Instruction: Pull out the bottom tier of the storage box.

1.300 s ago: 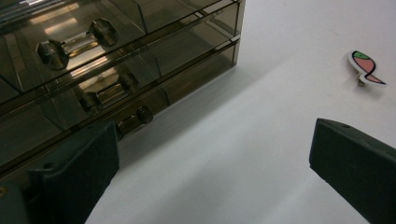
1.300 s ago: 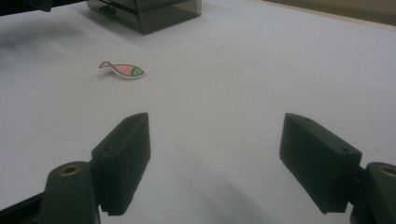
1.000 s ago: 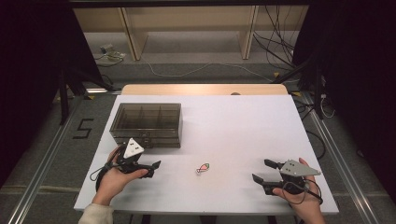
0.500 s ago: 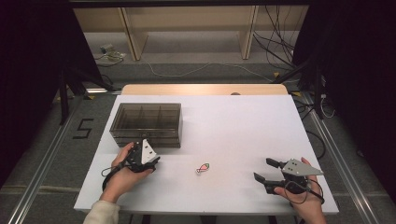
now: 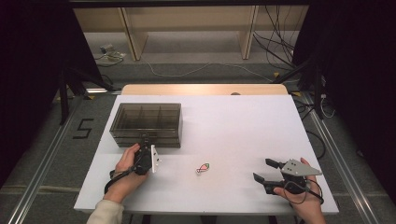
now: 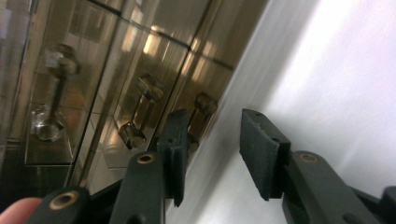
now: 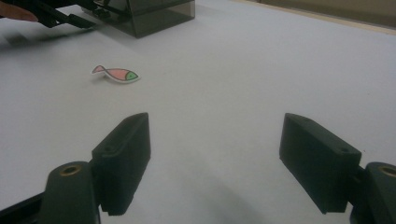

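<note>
Box (image 5: 146, 123) — a smoky, see-through drawer case — sits on the white tabletop (image 5: 233, 121), left gripper (image 5: 144, 144) right at its near front. The left gripper view brings out what the high view cannot: clear knobs (image 6: 142, 109) on the drawer fronts, with the jaws, which have just been closing, part-open beside one, nothing between them. Well right of the box, the right gripper (image 5: 267, 171) rests with jaws wide open, empty. A fish sticker (image 7: 116, 73) lies between. Left of the box, a "5" (image 5: 82, 129) marks the floor.

A black "5" (image 5: 82, 129) on the grey floor left of the table.
</note>
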A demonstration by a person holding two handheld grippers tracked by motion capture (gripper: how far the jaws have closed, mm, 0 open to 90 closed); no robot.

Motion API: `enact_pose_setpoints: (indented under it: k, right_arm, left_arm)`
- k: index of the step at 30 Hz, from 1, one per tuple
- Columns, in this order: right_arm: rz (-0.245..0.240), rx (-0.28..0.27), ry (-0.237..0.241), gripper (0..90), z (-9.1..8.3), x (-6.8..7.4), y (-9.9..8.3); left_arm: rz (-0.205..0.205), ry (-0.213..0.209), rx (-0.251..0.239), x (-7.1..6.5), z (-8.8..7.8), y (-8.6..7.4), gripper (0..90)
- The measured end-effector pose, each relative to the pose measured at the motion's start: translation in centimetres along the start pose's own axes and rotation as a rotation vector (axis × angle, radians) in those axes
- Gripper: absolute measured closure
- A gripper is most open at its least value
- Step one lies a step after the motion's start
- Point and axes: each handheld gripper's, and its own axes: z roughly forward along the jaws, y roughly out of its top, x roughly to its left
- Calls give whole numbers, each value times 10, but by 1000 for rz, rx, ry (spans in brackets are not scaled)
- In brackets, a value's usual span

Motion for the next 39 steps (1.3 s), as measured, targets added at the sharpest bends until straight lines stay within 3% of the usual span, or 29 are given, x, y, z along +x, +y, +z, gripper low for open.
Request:
enact_pose_setpoints:
  k: [6, 10, 21, 34, 39]
  right_arm:
    - [3, 2, 1, 253, 0, -1, -1]
    - [2, 1, 1, 253, 0, -1, -1]
    - [6, 6, 0, 252, 0, -1, -1]
    - [7, 8, -3, 252, 0, -2, -1]
    - [6, 9, -3, 253, 0, -2, -2]
  left_arm:
    - [68, 57, 9, -4, 3, -1, 665]
    - [74, 76, 2, -5, 4, -1, 692]
    - [155, 151, 32, -10, 8, 0, 761]
    - [197, 198, 38, -15, 12, 1, 777]
    - [195, 202, 36, -16, 12, 2, 774]
